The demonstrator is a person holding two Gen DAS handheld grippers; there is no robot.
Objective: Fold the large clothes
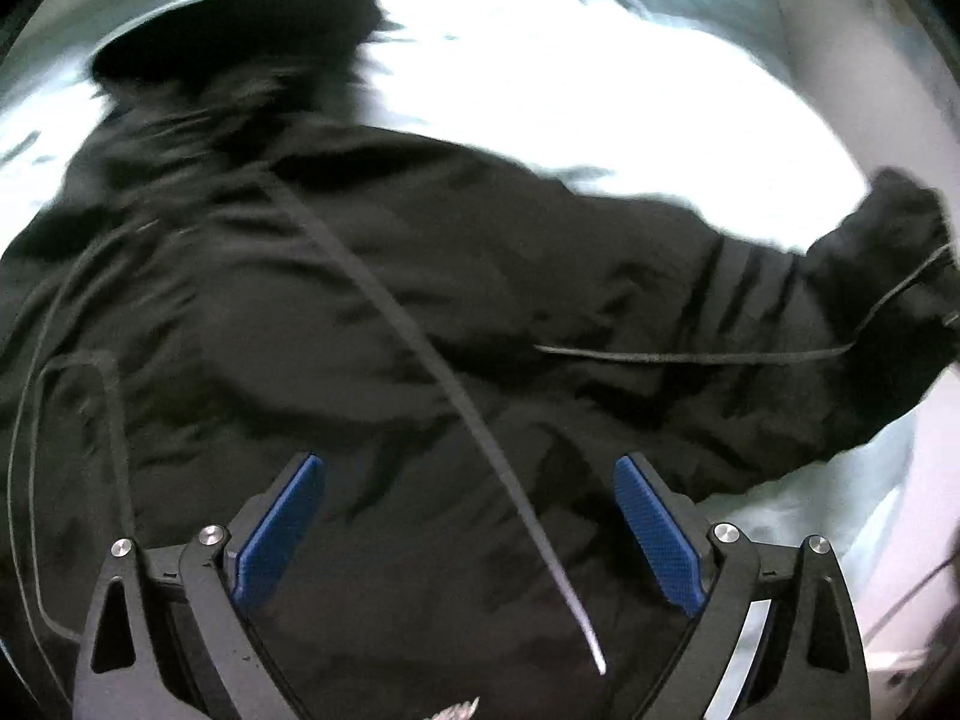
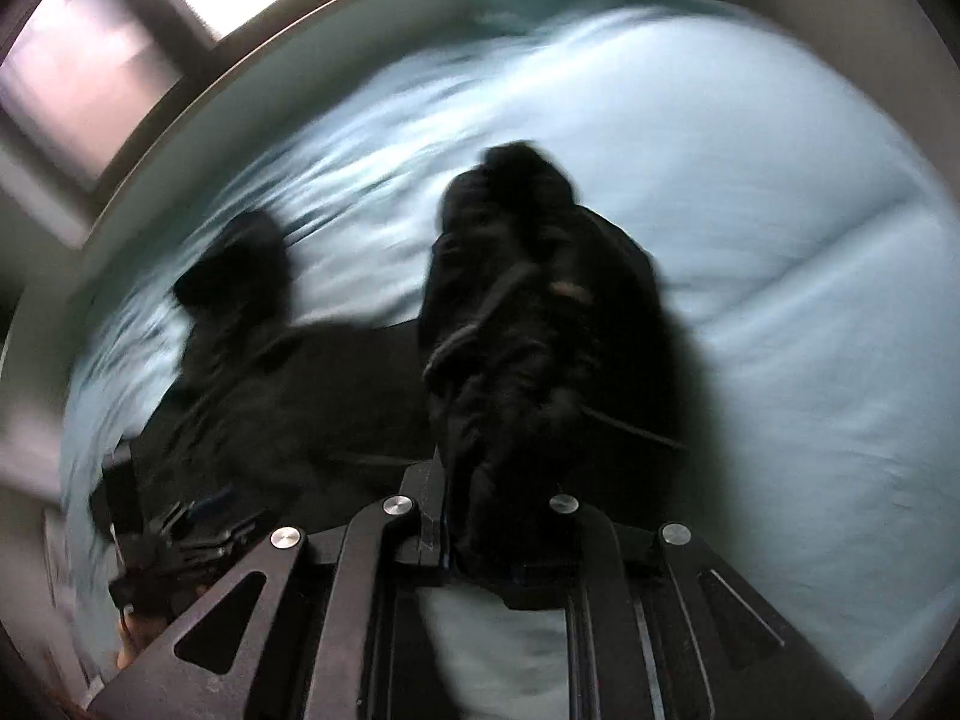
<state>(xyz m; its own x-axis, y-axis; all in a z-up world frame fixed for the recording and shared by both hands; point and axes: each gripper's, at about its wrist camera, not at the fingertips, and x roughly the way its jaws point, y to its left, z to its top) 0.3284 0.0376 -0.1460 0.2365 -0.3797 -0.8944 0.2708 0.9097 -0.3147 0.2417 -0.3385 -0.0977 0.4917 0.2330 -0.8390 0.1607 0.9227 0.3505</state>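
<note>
A large black jacket (image 1: 372, 312) lies spread on a pale blue bed sheet (image 1: 570, 96). My left gripper (image 1: 468, 480) is open, its blue pads (image 1: 282, 528) held just above the jacket's body, with a zip line running between them. My right gripper (image 2: 498, 516) is shut on a bunched part of the black jacket (image 2: 528, 324), lifted above the sheet. The rest of the jacket (image 2: 288, 384) lies flat to its left. The left gripper (image 2: 180, 540) shows at the lower left of the right wrist view.
The pale blue sheet (image 2: 780, 276) covers the bed on all sides of the jacket. A dark bed frame edge (image 2: 198, 78) and a bright window (image 2: 102, 72) lie at the far left. Both views are blurred by motion.
</note>
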